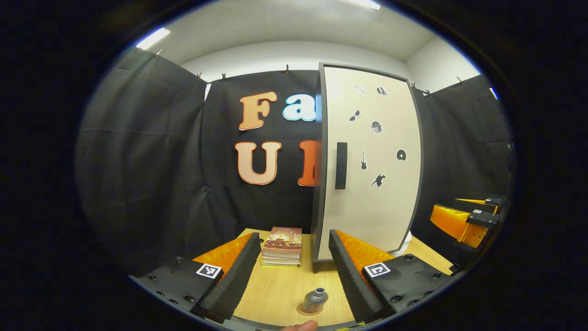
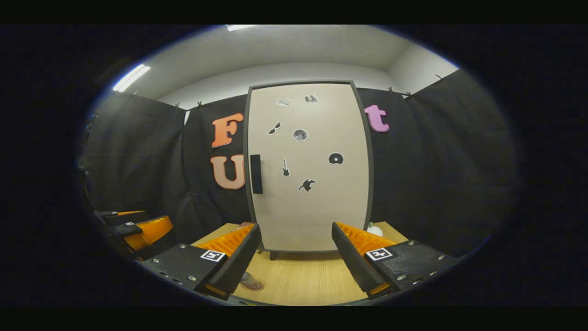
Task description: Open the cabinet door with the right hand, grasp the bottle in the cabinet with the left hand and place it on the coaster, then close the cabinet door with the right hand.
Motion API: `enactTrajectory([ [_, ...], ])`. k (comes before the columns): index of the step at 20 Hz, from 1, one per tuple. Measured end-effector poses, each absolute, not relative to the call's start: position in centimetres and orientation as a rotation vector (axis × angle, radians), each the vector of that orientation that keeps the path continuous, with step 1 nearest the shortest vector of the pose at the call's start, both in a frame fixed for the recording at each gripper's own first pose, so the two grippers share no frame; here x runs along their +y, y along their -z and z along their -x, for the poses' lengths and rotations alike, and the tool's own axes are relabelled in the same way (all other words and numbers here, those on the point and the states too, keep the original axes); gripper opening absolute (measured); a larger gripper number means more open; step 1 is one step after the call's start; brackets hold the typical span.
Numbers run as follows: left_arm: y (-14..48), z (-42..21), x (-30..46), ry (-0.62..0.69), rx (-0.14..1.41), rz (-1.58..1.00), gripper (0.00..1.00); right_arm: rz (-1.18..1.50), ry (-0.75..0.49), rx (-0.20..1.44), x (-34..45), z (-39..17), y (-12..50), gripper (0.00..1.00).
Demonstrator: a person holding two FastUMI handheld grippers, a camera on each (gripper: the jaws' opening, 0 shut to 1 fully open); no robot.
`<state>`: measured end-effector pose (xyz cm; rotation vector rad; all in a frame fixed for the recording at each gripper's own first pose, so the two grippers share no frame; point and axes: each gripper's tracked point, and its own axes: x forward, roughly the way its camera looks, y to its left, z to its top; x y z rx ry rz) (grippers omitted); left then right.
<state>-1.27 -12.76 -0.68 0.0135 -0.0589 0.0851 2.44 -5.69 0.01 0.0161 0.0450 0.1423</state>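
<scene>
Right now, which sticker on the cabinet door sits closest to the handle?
The guitar sticker. It sits just right of the dark vertical handle on the cabinet door, at the same height; the sunglasses, moon, disc and animal stickers lie farther off.

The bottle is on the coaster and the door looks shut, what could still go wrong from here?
1. The bottle stands right between the open left gripper's fingers; a sideways pull-back could tip it off the coaster.
2. The cabinet door may not be fully latched; these views can't confirm it.
</scene>
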Motion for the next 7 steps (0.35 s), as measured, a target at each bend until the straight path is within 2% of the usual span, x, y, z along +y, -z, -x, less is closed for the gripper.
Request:
enactTrajectory([
  [7, 1.3, 3.2, -14.3, -0.078, -0.052, -0.013, 0.95, -0.011, -0.113, 0.058, -7.5, -0.2, 0.9, 0.95],
])
